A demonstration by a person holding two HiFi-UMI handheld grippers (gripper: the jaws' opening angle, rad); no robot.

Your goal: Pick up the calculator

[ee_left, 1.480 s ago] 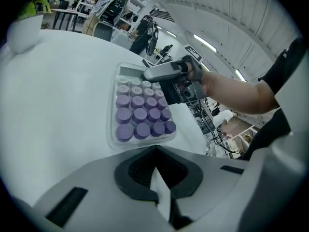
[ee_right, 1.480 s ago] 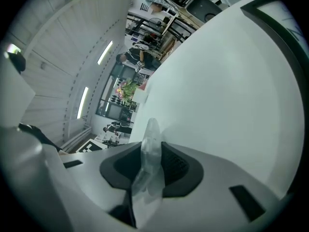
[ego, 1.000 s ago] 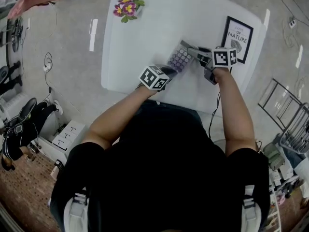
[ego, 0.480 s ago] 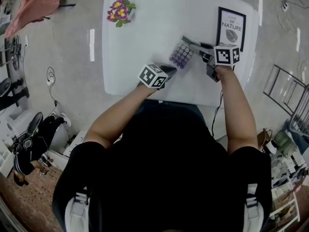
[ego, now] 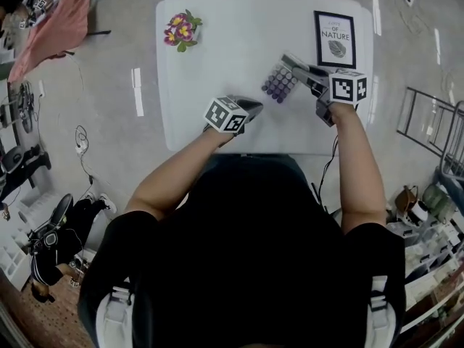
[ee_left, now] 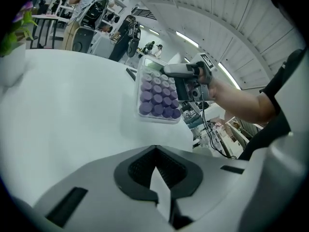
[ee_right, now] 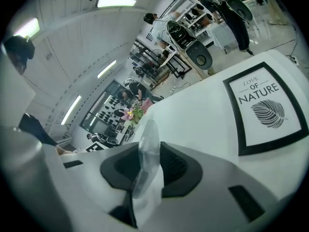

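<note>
White bench [ego: 217, 64] fills the middle of the head view. Framed print [ego: 335, 38] lies flat at 1 o'clock from bench centre, small flower pot [ego: 180, 31] at 10 o'clock. Calculator [ego: 279, 84], purple keys in a clear case, sits just past centre at about 4 o'clock. It's tipped up with keys facing the left side; can't tell if its low edge touches the bench. Right tool [ego: 301, 69] comes in from 3 o'clock, jaws pinched on the calculator's thin clear side edge, seen edge-on between the pads in the right gripper view. Left tool [ego: 254, 107] is at 7 o'clock near the front edge, jaws together, nothing in them, apart from the calculator. Handling guess: light, stiff plastic with a smooth, slippery case, and thin enough to pivot in a one-edge pinch. Best hold is deep on the side rim, clear of the keys, with firm squeeze.
</note>
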